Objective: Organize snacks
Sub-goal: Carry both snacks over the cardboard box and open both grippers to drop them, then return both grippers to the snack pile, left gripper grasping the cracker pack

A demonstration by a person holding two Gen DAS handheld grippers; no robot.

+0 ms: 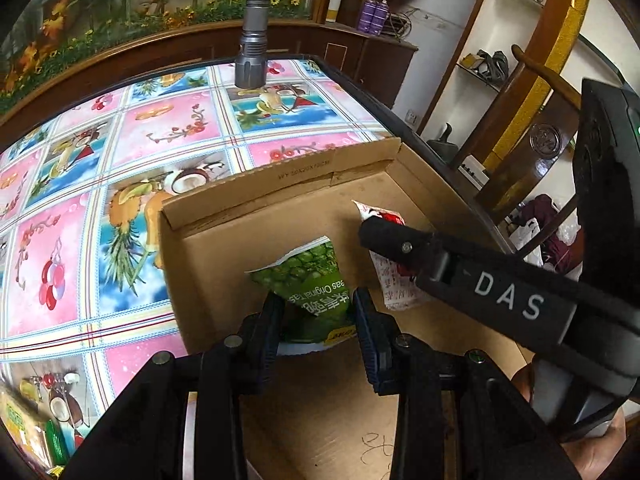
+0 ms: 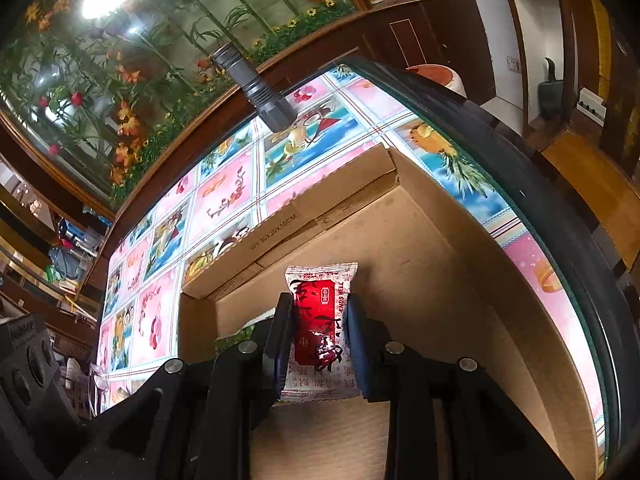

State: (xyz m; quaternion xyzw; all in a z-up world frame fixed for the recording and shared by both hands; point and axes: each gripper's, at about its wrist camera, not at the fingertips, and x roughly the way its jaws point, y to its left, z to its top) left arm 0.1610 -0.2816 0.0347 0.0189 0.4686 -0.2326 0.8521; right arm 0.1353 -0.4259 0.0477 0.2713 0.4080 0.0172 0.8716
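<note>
**Both claws loaded, both over the box**

So, your left claw (image 1: 316,312) is clamped on the green pea snack bag (image 1: 310,280), holding it inside the open cardboard box (image 1: 248,204), just above the floor of it. Your right claw (image 2: 320,328) is pinching the red-and-white snack packet (image 2: 320,320) by its long sides, also inside the box, near the far wall. From the left wrist view the two packs sit just beside each other, packet to the right of the bag. The box rests on the tabletop (image 1: 120,168) with its fruit-print cover, and a grey flashlight (image 1: 253,40) stands upright on its head past the box.
</note>
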